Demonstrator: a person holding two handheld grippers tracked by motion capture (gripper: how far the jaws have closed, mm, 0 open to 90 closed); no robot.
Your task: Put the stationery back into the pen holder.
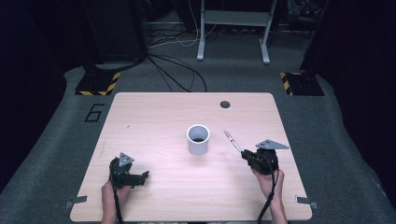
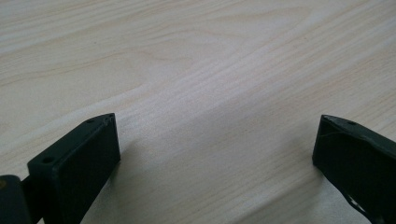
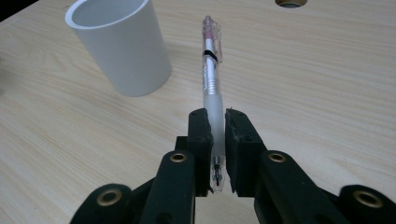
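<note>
- Right gripper (image 3: 215, 119), black with two jaws, is clamped on a slim transparent ballpoint pen with a frosted grip and a pinkish clip end (image 3: 211, 79); in the right gripper view both pads press the frosted grip from either side, and the pen's tip points back toward the camera, low in the centre of the frame.
- Pen body runs from the jaws up the middle of that view, clip end uppermost, just right of the white cylindrical cup (image 3: 119, 44), which stands upright in the upper left with its mouth open.
- High view: the right gripper (image 1: 243, 154) sits right of centre, held by a hand (image 1: 270, 181) coming in from the bottom edge; the pen (image 1: 232, 141) slants up and left from it, its far end near the cup (image 1: 198, 139) but apart from it.
- Cup stands at about the middle of the pale wood-grain table (image 1: 154, 116).
- Left gripper (image 1: 144, 176), at the lower left of the high view, is held low over the table; in the left gripper view its jaws stand wide apart with bare table (image 2: 201, 70) between them.
- Small dark round hole (image 1: 225, 104) lies in the table near its far edge, right of centre.
</note>
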